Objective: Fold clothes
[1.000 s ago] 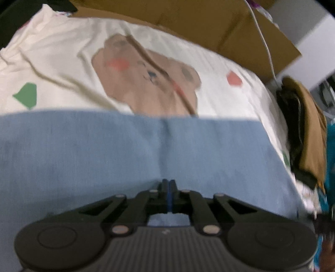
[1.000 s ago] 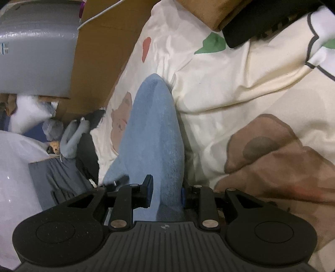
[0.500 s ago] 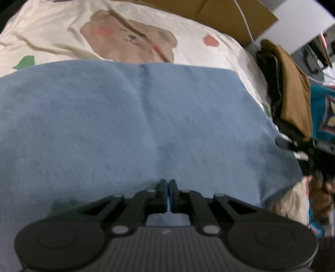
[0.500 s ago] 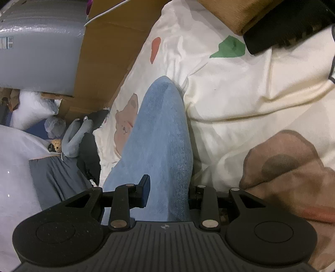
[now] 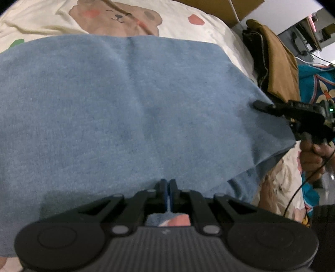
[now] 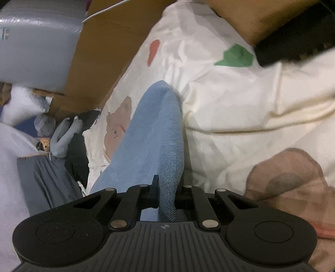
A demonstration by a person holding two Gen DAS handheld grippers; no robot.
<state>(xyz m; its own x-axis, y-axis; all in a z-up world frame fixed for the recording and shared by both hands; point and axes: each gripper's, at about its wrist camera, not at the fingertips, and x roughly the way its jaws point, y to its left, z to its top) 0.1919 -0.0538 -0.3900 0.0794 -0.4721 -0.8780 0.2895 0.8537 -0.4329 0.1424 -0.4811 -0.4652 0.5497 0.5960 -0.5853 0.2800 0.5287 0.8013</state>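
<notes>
Item: soft blue knit garment [image 5: 129, 108], spread over cream bear-print bedsheet [image 5: 178, 23]. Left gripper [image 5: 167, 186]: fingers pressed together, pinching near hem. Right gripper [image 6: 167, 188]: fingers clamped on side edge. Likely purpose: two-point hold keeps cloth taut for folding.

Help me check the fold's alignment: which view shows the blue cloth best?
The left wrist view: the blue cloth spreads nearly whole across the bear-print sheet, its far edge and right corner visible. The right wrist view shows only a narrow bunched fold of it.
</notes>
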